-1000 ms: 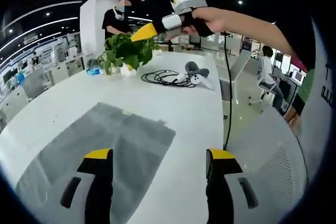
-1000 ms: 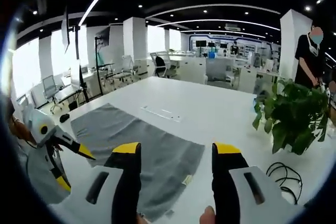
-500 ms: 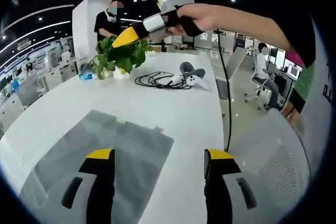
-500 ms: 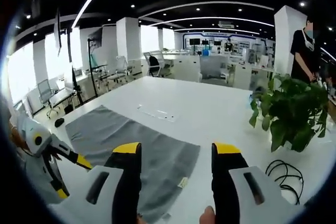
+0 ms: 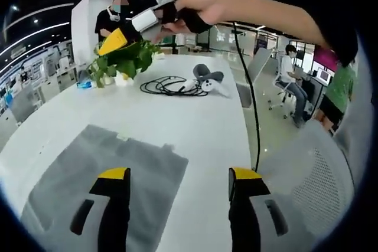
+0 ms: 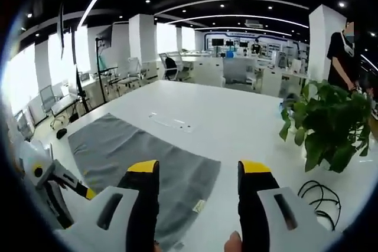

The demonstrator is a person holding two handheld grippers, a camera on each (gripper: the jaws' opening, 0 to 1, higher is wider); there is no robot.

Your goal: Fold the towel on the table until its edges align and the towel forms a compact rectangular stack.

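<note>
While the towel (image 5: 100,175) lies spread flat and unfolded on the white table (image 5: 195,116), the left gripper view looks down along the left gripper (image 5: 177,196), whose 2 yellow-tipped jaws stand well apart with nothing between them, above the towel's near edge. Beyond it the right gripper (image 5: 115,41) is held high in a hand (image 5: 189,13), over a potted plant (image 5: 121,60); from here I cannot tell how its jaws stand. A coiled black cable (image 5: 168,85) and a grey-and-white object lie farther along the table.

Seen from the right gripper view, the right gripper (image 6: 198,190) is also spread wide and empty, hovering above a corner of the grey towel (image 6: 142,157), which bears a small tag. The left gripper (image 6: 59,181) enters low at the left edge.

Judging by the single flat layer, 0 folds are made: every fold and the edge alignment remain to do.
</note>
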